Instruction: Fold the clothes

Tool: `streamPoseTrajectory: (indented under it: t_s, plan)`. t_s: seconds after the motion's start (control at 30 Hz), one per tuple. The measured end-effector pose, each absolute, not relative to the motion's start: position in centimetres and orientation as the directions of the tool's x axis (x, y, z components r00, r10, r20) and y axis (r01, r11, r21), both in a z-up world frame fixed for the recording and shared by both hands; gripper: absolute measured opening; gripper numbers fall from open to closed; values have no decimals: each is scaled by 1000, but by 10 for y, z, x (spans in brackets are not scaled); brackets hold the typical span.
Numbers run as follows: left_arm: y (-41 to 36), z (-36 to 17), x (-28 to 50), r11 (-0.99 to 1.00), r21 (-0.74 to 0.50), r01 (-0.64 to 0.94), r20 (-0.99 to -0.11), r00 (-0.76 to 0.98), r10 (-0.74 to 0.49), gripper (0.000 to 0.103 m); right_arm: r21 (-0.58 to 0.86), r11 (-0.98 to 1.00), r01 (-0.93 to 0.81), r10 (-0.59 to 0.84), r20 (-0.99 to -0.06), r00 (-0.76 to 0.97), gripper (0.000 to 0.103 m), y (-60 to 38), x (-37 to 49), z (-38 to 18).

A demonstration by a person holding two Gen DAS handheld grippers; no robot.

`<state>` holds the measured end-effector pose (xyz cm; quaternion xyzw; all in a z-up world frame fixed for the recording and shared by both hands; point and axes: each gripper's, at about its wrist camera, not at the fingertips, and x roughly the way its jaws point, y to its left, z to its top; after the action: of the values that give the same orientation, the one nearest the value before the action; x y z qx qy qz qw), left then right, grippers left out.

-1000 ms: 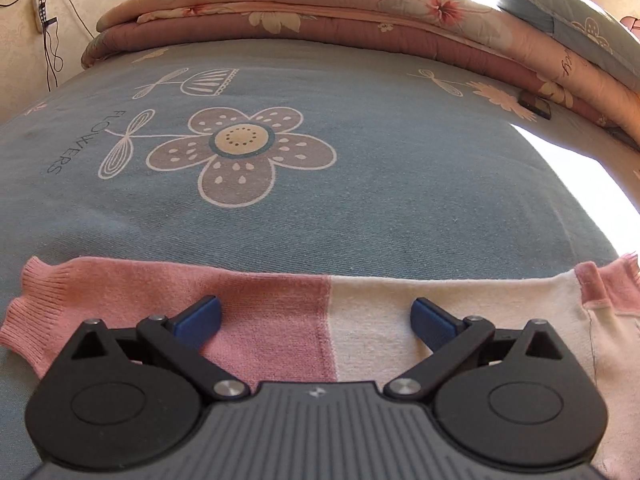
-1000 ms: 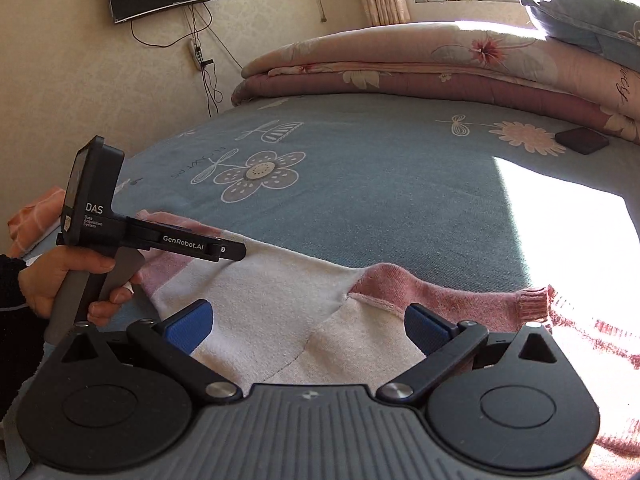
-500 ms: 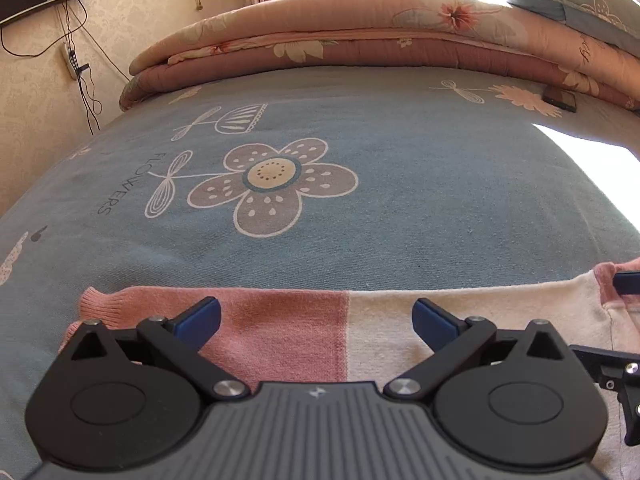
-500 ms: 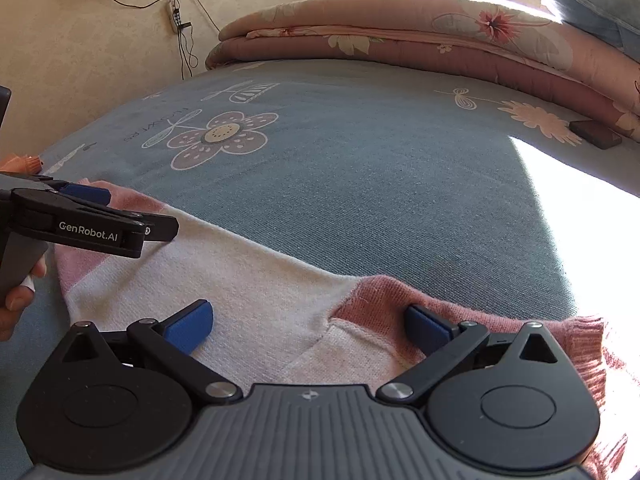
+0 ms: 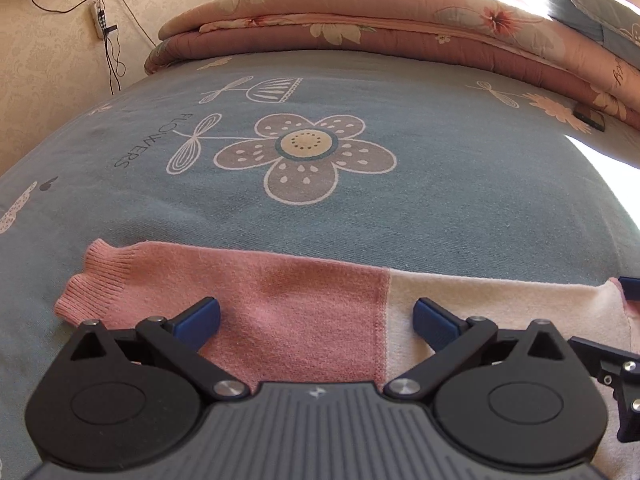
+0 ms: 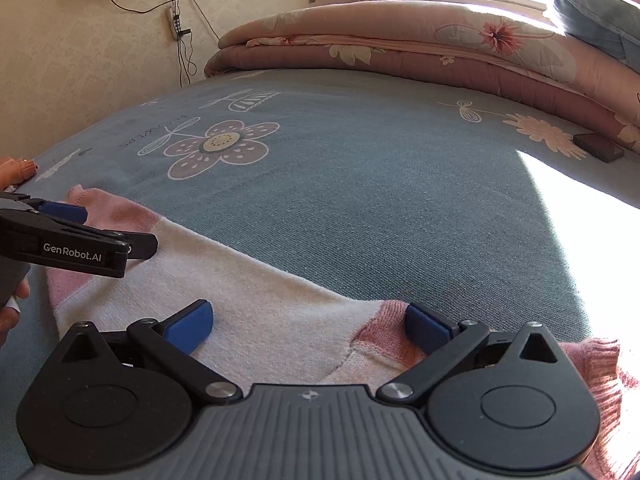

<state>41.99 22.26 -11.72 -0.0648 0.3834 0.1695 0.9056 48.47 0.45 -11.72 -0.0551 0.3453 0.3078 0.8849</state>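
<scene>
A pink and white knit sweater (image 5: 288, 300) lies flat across the near part of the blue bedspread (image 5: 400, 208). Its pink sleeve ends in a ribbed cuff (image 5: 92, 280) at the left. My left gripper (image 5: 316, 320) is open and low over the sleeve, straddling the pink-to-white seam. A blue pad (image 5: 629, 287) of my right gripper shows at the right edge. In the right wrist view my right gripper (image 6: 307, 326) is open over the white body (image 6: 260, 300) near the pink shoulder. My left gripper (image 6: 120, 228) sits at the left, with a hand (image 6: 10, 308) behind it.
Folded floral quilts (image 5: 380, 28) and a pillow (image 6: 592, 24) are stacked along the far side of the bed. A dark flat object (image 6: 598, 146) lies near them. A bright sun patch (image 6: 580, 192) covers the right. Another pink garment (image 6: 16, 168) is at the left edge.
The left gripper came down from a raised, tilted pose to lie level over the sleeve. The right gripper shifted left along the sweater, closer to the left one. Both stayed open.
</scene>
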Motion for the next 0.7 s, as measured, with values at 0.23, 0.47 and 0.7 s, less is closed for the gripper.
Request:
streamPoseTrajectory:
  t_s: [0.23,0.47,0.7]
  plan:
    - [237,-108,418,927,-24,-374,-705,664,250,102,238,837,-494,519,-634,574,103,-34,491,-94]
    - [247,-116,422,929,-57,-367,-727,653,213,102,431,856,-287,515,-650,559,103,-89,519,-101]
    - [245,-119,424,930,-24,-366,-721,651,237,103,356,907,-224,412,-642,647,103,-94,528,-107]
